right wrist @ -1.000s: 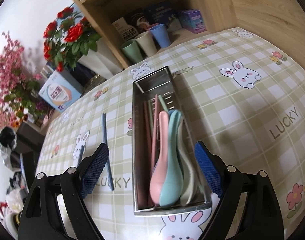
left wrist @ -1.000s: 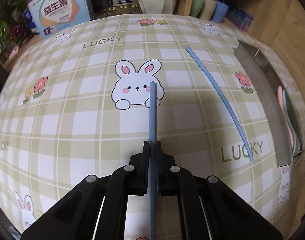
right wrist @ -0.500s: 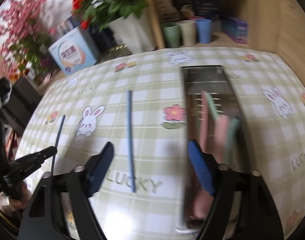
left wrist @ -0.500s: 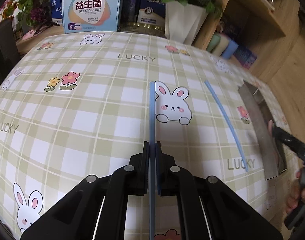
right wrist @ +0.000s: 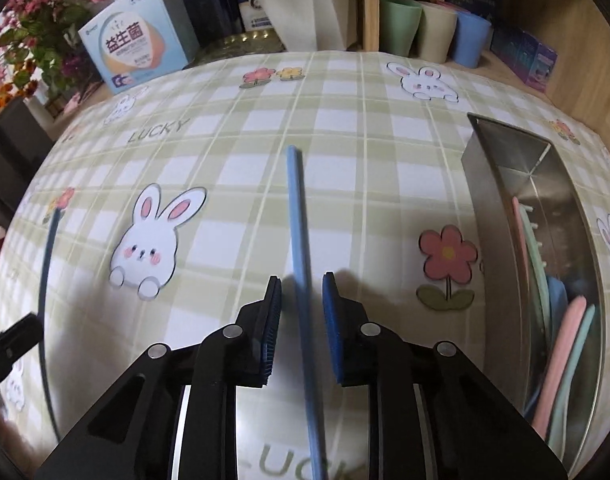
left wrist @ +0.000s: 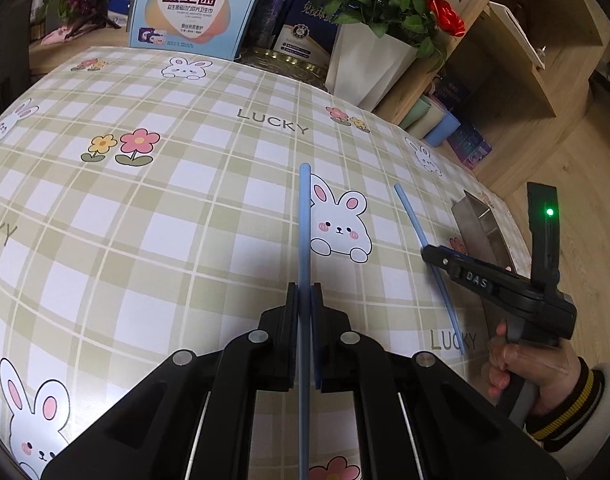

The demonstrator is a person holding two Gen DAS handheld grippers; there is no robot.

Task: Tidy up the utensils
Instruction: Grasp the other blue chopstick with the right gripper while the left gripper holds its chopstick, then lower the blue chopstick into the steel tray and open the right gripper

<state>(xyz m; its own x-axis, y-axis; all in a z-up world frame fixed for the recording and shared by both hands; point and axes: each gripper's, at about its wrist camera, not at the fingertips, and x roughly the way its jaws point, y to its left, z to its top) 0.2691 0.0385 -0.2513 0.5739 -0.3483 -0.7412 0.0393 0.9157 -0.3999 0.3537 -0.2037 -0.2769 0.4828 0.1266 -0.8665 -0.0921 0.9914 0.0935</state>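
Left gripper (left wrist: pixel 305 300): jaws clamped on blue chopstick (left wrist: pixel 305 232), shaft projecting forward over checked tablecloth (left wrist: pixel 185 200), held clear of surface, probably awaiting its pair. Right gripper (right wrist: pixel 301 292): jaws have just been closing, straddling second blue chopstick (right wrist: pixel 299 240) lying flat on cloth; gap visible both sides, pads not yet touching. Grip point falls near mid-shaft, likely for balance at lift. Metal tray (right wrist: pixel 489 216), just right of it, holds pastel spoons (right wrist: pixel 561 344); presumed destination for both.

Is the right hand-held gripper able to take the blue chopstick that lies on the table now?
Probably yes: the right hand-held gripper already straddles the loose blue chopstick; its jaws have just been closing, with nothing blocking them.
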